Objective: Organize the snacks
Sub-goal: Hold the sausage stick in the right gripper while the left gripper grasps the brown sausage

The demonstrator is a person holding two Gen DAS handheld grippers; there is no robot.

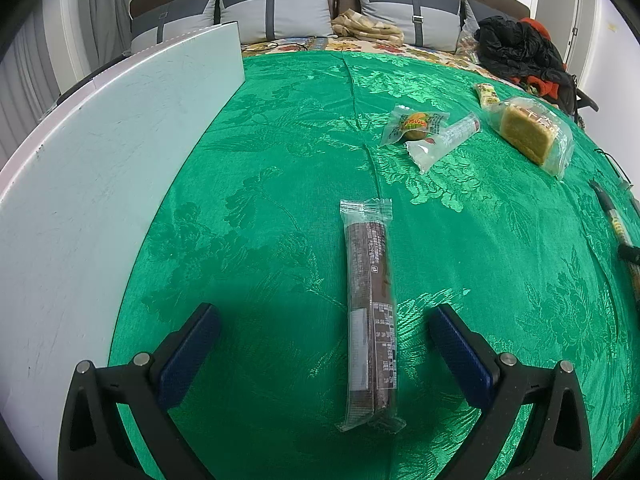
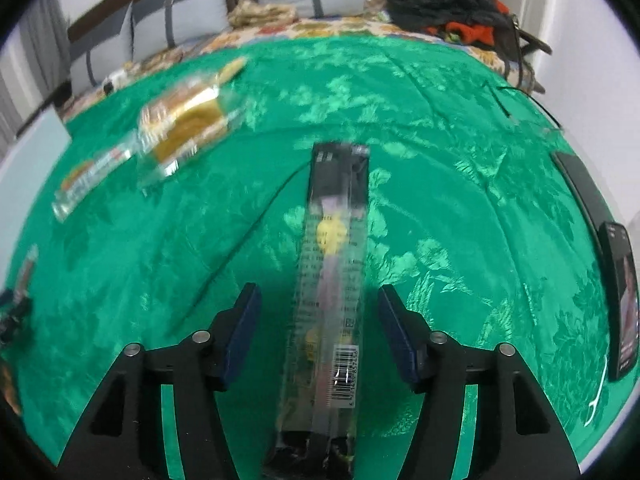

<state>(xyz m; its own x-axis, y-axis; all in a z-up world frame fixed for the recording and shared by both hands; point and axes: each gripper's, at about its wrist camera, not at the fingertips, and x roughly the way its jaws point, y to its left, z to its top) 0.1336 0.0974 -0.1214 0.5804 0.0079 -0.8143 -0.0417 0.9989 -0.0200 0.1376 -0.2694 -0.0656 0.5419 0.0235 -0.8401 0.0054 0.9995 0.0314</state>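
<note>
Left wrist view. The left gripper point(image 1: 324, 344) stands wide, its blue pads well apart and clear of any object. Between the two fingers, touching neither, a long brown snack bar point(image 1: 370, 312) in clear wrap lies flat on the green cloth point(image 1: 260, 160), its length running straight ahead of the gripper. Ahead and to the right lie four more snacks close together: a small round sweet in a clear packet point(image 1: 414, 125), a slim clear-wrapped stick point(image 1: 444, 140) touching that packet, a square yellow cake in a clear wrapper point(image 1: 530, 134), and beyond it a small yellow-green packet point(image 1: 487, 94). To the left of the gripper, a white board point(image 1: 100, 160) lies beside the green cloth. At the far right edge part of a dark bar point(image 1: 618, 220) is visible. Grey cushions point(image 1: 276, 12) and a heap of black and red clothing point(image 1: 520, 52) lie far ahead.

Right wrist view (blurred). The right gripper point(image 2: 318, 328) is partly spread, with clear gaps on both sides of the dark snack bar point(image 2: 334, 280) that lies between its fingers; the pads do not press on it. The bar rests on the green cloth, pointing straight ahead, barcode end nearest the camera. Ahead and to the left sits the square yellow cake, with smaller packets beside it, too smeared to identify. At the right edge lies a phone point(image 2: 622, 300).
</note>
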